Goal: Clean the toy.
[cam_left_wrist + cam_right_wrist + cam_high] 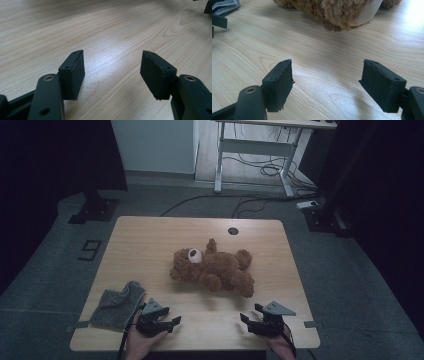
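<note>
Teddy bear (214, 268) lies beyond both empty grippers, left (170, 324) and right (248, 318), jaws apart.

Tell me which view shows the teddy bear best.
The high view: the whole teddy bear lies on the table, head, limbs and body all visible. The right gripper view catches just its lower brown fur and a pale paw pad at the top edge. The left gripper view looks across bare wood.
</note>
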Demonstrator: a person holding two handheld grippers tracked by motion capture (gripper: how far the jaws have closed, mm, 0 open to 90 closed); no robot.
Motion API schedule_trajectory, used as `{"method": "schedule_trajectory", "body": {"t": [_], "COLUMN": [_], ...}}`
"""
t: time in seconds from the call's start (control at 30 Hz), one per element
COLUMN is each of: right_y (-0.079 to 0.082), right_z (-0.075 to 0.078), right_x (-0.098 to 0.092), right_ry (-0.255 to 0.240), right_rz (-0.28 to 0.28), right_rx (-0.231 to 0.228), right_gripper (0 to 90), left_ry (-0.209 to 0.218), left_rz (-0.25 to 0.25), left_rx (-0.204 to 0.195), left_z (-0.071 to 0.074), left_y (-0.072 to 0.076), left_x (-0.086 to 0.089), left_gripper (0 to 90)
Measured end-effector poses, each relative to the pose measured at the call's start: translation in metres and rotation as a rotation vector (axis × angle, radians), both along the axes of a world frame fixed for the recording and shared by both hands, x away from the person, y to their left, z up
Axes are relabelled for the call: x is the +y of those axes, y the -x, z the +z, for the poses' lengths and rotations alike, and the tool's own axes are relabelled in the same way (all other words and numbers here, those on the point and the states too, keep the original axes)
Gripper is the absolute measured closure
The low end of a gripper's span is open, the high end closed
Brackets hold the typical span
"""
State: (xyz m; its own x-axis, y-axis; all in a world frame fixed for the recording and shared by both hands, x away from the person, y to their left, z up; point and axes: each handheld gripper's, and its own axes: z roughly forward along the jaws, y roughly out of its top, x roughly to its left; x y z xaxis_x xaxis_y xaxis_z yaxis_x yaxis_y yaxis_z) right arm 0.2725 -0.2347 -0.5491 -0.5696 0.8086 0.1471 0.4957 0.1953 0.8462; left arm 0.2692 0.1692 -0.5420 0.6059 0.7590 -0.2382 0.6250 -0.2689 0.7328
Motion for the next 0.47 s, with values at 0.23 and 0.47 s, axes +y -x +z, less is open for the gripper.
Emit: {"method": "schedule_trajectory", "body": {"t": [0.23, 0.47], "right_y": [0.0008, 0.0004], "right_z": [0.0002, 0.0011], "right_x": [0.0014, 0.0010], "right_ry": [0.002, 0.002], "right_rz": [0.005, 0.008], "right_rx": [-0.003, -0.005], "right_gripper": [24.7, 24.4], "left_ry": [0.001, 0.006], "left_rz": [-0.006, 0.000], "left_rx": [-0.001, -0.007], "left_z": [0.0016, 0.0037], "left_y": [0.0004, -0.0008], "left_x": [0.0001, 0.0009], "left_gripper": [35.7, 35.1]}}
